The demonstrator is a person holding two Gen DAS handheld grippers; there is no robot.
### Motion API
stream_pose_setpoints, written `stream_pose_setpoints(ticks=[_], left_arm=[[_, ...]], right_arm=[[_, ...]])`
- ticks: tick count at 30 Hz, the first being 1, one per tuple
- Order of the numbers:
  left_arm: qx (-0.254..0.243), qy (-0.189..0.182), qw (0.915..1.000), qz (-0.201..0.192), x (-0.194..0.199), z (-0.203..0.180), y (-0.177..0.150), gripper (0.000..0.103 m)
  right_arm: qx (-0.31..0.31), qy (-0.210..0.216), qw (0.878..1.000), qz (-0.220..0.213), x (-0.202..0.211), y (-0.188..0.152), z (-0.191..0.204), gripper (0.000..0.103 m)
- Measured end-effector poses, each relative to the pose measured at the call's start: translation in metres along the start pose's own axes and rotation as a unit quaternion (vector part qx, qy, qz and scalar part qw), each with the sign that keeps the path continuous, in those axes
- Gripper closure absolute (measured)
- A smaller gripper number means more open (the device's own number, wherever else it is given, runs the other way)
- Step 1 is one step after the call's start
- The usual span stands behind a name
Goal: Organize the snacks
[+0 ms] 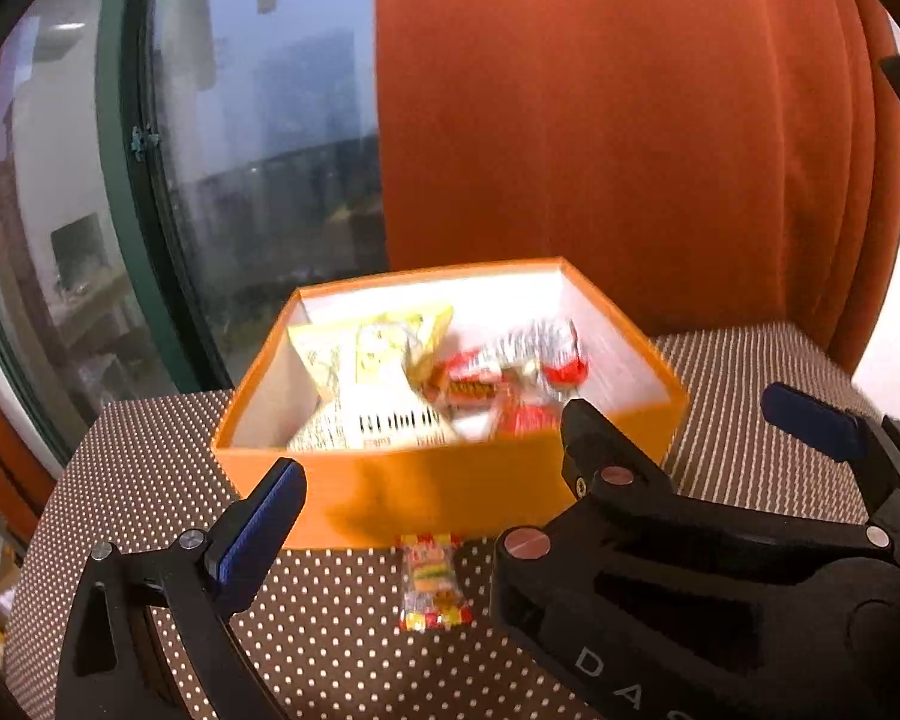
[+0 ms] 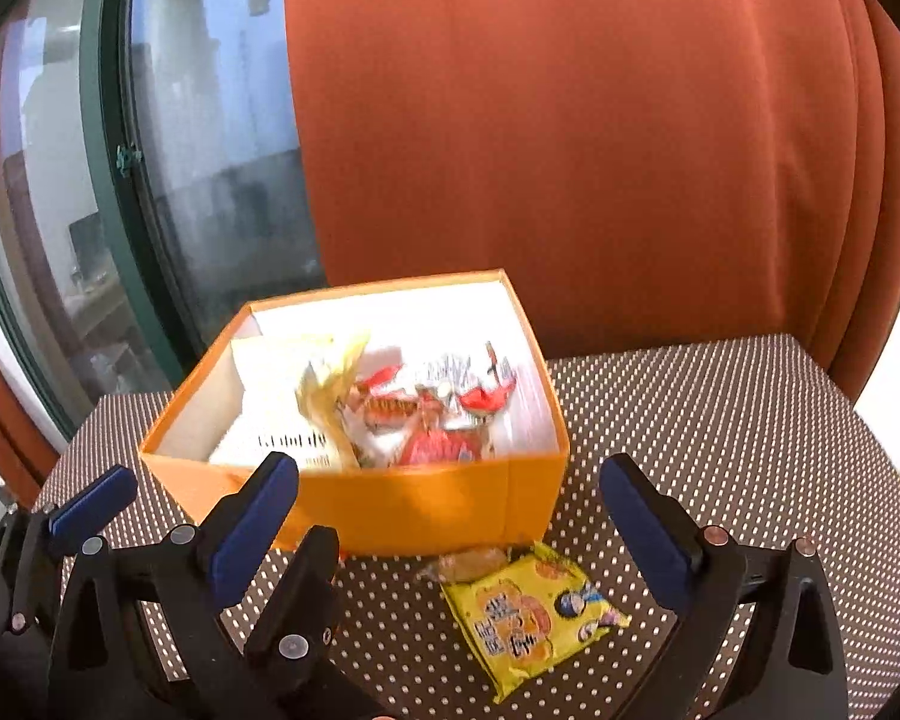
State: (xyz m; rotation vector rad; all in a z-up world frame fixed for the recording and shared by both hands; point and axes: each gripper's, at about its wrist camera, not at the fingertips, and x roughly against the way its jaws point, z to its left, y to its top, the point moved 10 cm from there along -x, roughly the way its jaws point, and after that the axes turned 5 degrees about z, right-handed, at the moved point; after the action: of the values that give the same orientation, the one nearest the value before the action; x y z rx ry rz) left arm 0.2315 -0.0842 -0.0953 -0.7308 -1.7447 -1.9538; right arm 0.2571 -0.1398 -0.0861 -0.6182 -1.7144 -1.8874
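Note:
An orange box point(image 1: 402, 480) point(image 2: 438, 510) with a white inside stands on a brown dotted seat and holds a yellow-and-white packet point(image 1: 366, 372) and red-and-white packets point(image 1: 510, 378). My left gripper point(image 1: 444, 510) is open just short of the box's front wall; its right finger is hidden behind the right gripper's body. A small candy packet point(image 1: 432, 588) lies on the seat between its fingers. My right gripper point(image 2: 450, 480) is open too, with a yellow snack packet point(image 2: 534, 612) and a small clear-wrapped sweet point(image 2: 468, 564) below it. The two grippers overlap side by side.
The dotted seat point(image 2: 720, 420) has bare room to the right of the box. An orange-red velvet chair back point(image 1: 600, 120) rises right behind the box. A green-framed window point(image 1: 120, 150) fills the left. The seat's edge drops off at the far left and right.

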Motion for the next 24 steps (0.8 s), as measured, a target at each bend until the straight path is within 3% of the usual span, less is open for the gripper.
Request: stream_pose_setpoints(ticks=[8, 24], left_arm=[[0.034, -0.009, 0.9994, 0.007, -0.020, 0.000, -0.042, 0.003], [-0.009, -0.030, 0.9956, 0.088, -0.069, -0.023, -0.092, 0.003]], right_arm=[[0.034, 0.001, 0.999, 0.012, -0.024, -0.036, 0.001, 0.001], [0.051, 0.001, 0.998, 0.048, -0.063, -0.087, -0.015, 0.001]])
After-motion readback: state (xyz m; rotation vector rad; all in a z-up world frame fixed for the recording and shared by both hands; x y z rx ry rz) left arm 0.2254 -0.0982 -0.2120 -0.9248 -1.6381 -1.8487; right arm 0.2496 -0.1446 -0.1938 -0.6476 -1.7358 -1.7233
